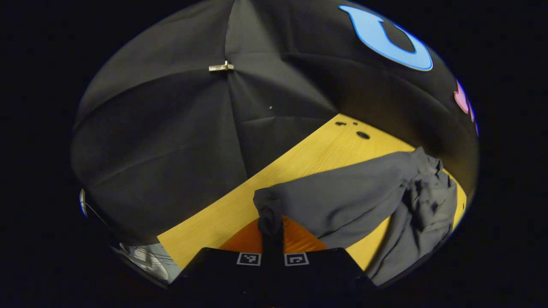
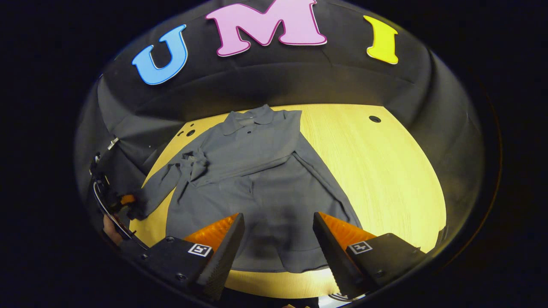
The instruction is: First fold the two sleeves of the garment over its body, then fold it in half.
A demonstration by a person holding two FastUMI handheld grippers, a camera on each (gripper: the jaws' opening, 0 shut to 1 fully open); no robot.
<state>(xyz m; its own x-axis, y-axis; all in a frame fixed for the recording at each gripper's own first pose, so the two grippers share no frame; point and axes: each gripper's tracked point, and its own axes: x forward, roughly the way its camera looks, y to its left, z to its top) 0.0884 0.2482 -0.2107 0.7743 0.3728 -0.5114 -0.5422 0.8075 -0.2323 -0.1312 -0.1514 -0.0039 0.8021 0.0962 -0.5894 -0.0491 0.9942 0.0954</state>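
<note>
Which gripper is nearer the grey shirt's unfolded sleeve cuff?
Left. The left gripper pinches the sleeve cuff; the right gripper hovers open over the grey shirt's hem.

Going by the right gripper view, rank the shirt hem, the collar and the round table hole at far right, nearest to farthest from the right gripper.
1. Shirt hem, below the right gripper.
2. Collar, straight ahead at the top.
3. Table hole, far right.

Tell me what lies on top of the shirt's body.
One sleeve lies folded across the grey shirt; fabric beneath it is hidden. The other sleeve stretches sideways, its cuff pinched in the left gripper.
</note>
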